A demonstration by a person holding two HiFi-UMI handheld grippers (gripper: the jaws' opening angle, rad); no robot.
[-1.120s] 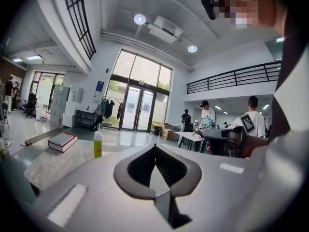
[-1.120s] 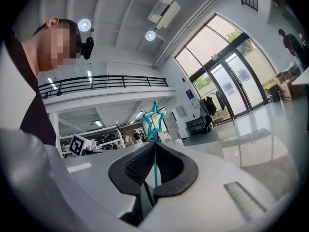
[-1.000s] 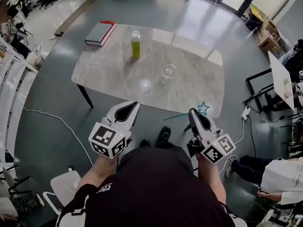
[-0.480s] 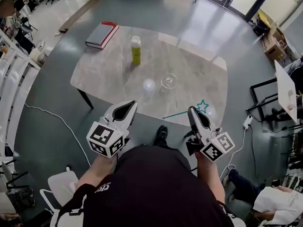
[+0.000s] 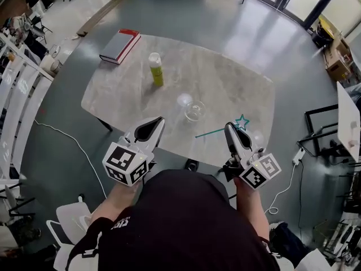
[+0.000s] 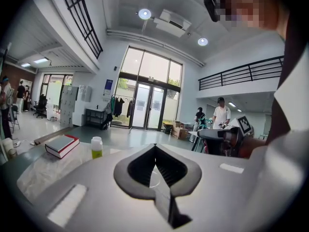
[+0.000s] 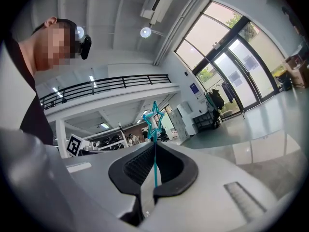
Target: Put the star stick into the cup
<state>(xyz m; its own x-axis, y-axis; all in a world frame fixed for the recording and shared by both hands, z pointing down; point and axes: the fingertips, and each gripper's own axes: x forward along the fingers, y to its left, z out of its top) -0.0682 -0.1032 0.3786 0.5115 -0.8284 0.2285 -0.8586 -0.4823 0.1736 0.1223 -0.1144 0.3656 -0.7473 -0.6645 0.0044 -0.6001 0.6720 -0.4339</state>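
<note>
Two tongs low at 6 o'clock, over the near edge of the bench [image 5: 237, 78]. Left tongs [image 5: 158, 121]: pressed together, nothing between them. Right tongs [image 5: 228, 128]: pinching the star stick [image 5: 217, 131], star end out at 2 o'clock of the tips, bare end out toward 8 o'clock, the whole stick above the bench and clear of the cup [image 5: 194, 110]. Cup: clear glass, upright near the middle of the bench, at 10 o'clock from the right tongs. Bottle [image 5: 155, 68] at 11 o'clock from the cup, well apart. Book [image 5: 119, 45] flat on the far left corner, at 10 o'clock.
</note>
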